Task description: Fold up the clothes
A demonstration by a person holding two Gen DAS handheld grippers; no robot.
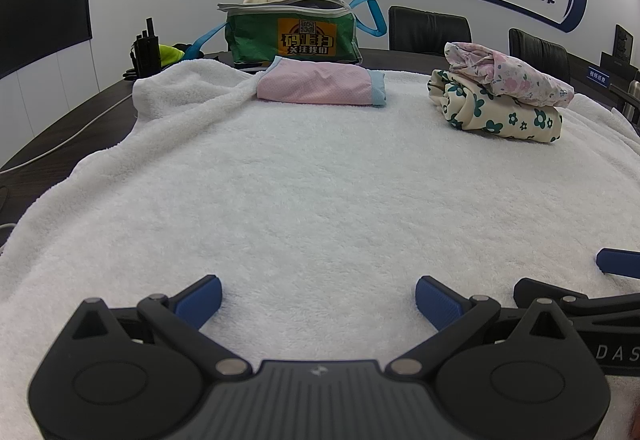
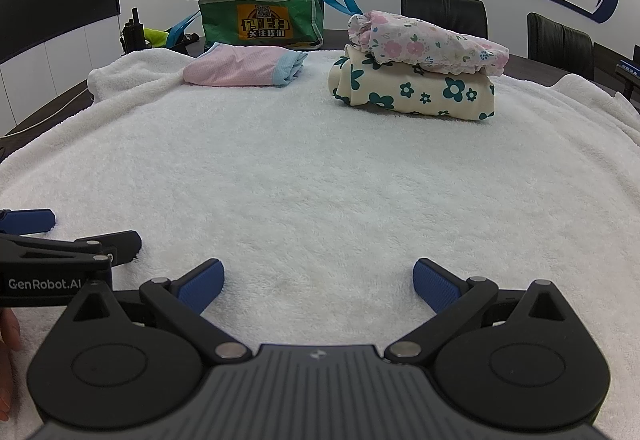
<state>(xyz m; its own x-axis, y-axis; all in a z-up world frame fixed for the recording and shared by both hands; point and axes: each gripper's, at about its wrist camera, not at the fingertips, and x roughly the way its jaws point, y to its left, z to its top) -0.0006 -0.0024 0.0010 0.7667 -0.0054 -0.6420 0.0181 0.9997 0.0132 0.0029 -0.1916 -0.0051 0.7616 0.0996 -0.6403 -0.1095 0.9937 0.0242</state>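
A folded pink garment with light-blue trim (image 1: 320, 85) (image 2: 240, 69) lies at the far side of the white towel (image 1: 300, 191) (image 2: 320, 175). To its right, a folded pink-flowered garment (image 1: 506, 77) (image 2: 428, 41) rests on a folded cream garment with dark green flowers (image 1: 500, 115) (image 2: 416, 91). My left gripper (image 1: 318, 300) hovers low over the near part of the towel, open, nothing between its fingers. My right gripper (image 2: 318, 282) is beside it, also open and empty. Each gripper shows at the edge of the other's view.
A green bag (image 1: 290, 31) (image 2: 260, 19) with blue straps and cloth poking out stands behind the pink garment. Black radios (image 1: 146, 49) stand at the far left. Black chairs (image 1: 430, 27) (image 2: 444, 13) line the table's far side. A dark table edge (image 1: 60, 135) borders the towel on the left.
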